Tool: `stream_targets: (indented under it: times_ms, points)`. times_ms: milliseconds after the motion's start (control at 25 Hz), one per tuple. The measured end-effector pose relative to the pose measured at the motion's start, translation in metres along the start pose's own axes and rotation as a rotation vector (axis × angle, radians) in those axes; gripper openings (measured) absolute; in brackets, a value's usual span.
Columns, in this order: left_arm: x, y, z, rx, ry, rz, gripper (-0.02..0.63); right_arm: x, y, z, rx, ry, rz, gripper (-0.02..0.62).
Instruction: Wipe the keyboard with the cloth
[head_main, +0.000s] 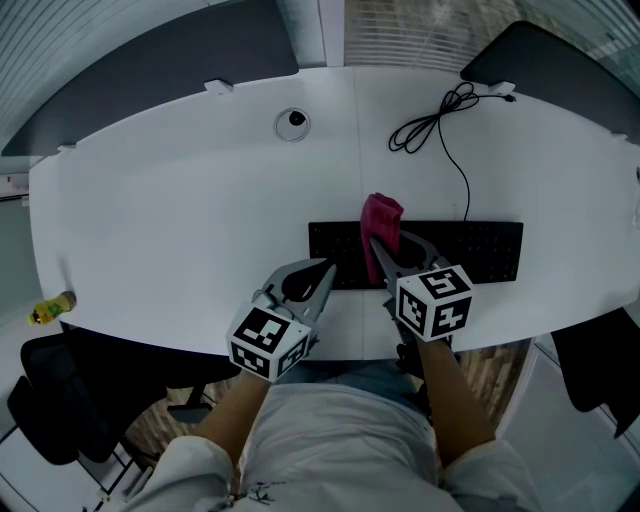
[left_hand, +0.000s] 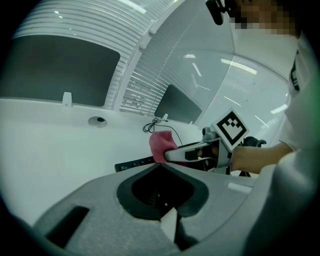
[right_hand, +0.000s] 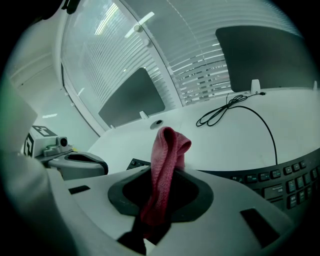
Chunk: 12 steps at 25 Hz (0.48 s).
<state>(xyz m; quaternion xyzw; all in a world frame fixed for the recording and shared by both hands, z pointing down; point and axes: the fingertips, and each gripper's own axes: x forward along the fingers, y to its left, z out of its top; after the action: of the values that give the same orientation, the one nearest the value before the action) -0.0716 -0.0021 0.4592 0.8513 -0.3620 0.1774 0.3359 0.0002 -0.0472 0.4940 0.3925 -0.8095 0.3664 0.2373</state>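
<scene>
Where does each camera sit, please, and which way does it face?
Head view: on the head, steeply down at desk, keyboard, left gripper and right gripper; forearms show.
Left gripper view: on the left gripper, along its shut fingers toward the right gripper; right hand shows.
Right gripper view: on the right gripper, along fingers shut on the cloth, across the keyboard; left gripper shows.
Shared: all three show cloth and keyboard.
</scene>
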Motion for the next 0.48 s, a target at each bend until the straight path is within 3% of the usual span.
stream_targets:
  times_ms: [480]
  points:
    - [0.022, -0.024, 0.002, 0.012, 0.010, -0.020, 0.011, -0.024, -0.033, -0.005, 0.015, -0.006, -0.028, 0.081]
